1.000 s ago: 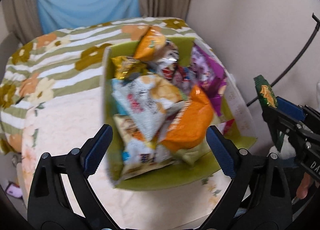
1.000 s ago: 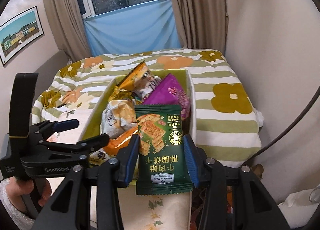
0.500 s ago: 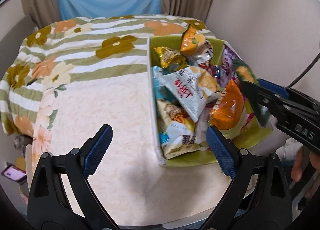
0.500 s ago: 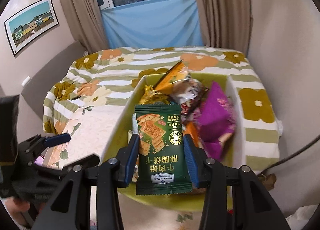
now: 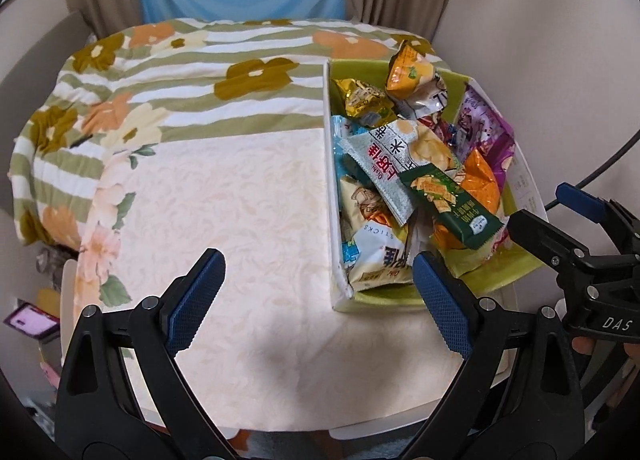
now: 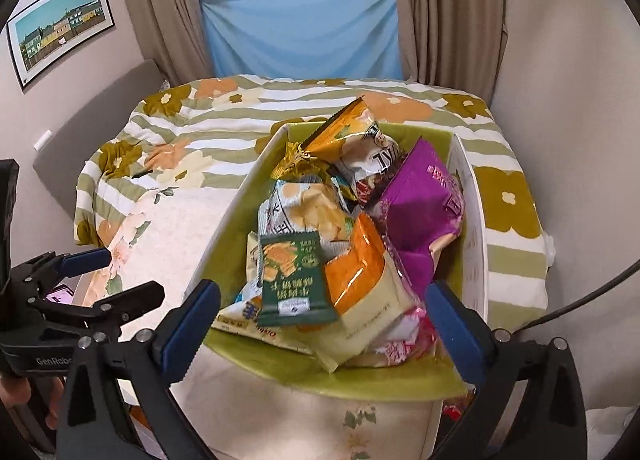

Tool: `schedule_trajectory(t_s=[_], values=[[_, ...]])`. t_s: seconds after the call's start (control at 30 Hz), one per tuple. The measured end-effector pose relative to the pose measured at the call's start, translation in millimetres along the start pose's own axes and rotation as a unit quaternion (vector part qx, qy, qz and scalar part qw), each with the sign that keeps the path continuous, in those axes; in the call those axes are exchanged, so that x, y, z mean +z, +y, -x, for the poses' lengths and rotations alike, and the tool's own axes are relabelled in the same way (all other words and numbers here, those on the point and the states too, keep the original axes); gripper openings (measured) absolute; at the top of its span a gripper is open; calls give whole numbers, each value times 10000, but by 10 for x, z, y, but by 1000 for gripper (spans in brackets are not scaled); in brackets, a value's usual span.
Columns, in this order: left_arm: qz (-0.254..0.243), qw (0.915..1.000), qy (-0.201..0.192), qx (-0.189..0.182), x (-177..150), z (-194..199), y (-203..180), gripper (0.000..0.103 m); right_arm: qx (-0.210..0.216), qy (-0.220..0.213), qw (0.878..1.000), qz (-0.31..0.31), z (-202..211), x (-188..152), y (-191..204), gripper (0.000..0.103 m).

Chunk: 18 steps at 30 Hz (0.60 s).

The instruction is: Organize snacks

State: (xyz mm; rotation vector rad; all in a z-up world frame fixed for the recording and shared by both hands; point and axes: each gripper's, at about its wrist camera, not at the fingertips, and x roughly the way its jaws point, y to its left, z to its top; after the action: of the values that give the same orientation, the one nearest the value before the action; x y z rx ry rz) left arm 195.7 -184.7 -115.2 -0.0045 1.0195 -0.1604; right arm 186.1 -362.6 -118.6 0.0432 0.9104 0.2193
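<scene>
Blue-padded jaws of the right gripper (image 6: 322, 320) are swinging open, wide apart at the bottom of the right wrist view, with nothing pressed between them. Just beyond them the dark green cracker packet (image 6: 294, 278) lies free on top of the snack pile, leaning on an orange bag (image 6: 360, 256), with a purple bag (image 6: 424, 208) to its right. All sit inside the green-lined box (image 6: 224, 244) at the frame's centre. In the left wrist view, the left gripper (image 5: 316, 300) stands well open and empty over the cream tablecloth (image 5: 224, 200), with the box at right of frame and the green packet (image 5: 452, 204) on top.
</scene>
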Motion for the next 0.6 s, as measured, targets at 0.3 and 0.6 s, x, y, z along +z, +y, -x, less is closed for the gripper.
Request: schedule_trajectory(t_s=[0.3,0.6], values=[[-51,9980,-636,-22,-149,678,236,94,-302,-393,9987,-96,543,-100,345,102],[-145,9841,-1751,266,-547,1728,646,103,-735,-1039,9913,-327,1263,-268,834,102]])
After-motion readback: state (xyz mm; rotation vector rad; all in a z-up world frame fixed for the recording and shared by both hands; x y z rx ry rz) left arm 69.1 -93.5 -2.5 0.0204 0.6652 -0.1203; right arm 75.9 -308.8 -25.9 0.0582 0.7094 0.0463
